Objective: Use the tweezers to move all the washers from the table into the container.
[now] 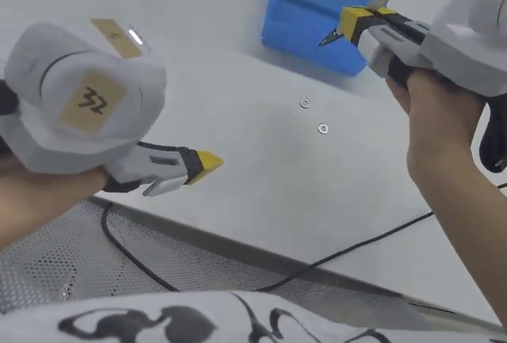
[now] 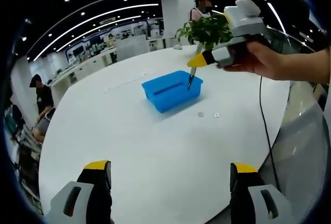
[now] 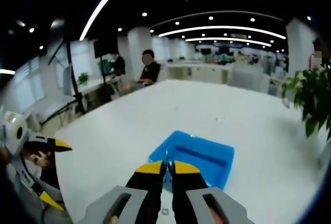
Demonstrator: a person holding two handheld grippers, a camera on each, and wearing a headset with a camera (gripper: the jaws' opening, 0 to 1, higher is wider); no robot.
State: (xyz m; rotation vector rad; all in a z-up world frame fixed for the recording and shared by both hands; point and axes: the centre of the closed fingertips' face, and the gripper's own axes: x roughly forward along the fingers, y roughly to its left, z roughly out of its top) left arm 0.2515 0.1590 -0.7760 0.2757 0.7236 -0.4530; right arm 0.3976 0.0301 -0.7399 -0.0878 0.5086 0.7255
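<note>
The right tongs (image 1: 360, 22) grip the tweezers (image 1: 331, 37) over the container (image 1: 289, 34); the left tongs (image 1: 188, 173) are released. The flat washers (image 1: 305, 104) on the desk (image 1: 238, 121) may slip from the tips and skid away.

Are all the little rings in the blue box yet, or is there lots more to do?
Not finished. Done: what already lies in the blue container is hidden. In hand: the right gripper is shut on the tweezers, tips over the container; whether they carry anything is too small to see. Still to do: two washers lie on the table near it. The left gripper is open and empty.
</note>
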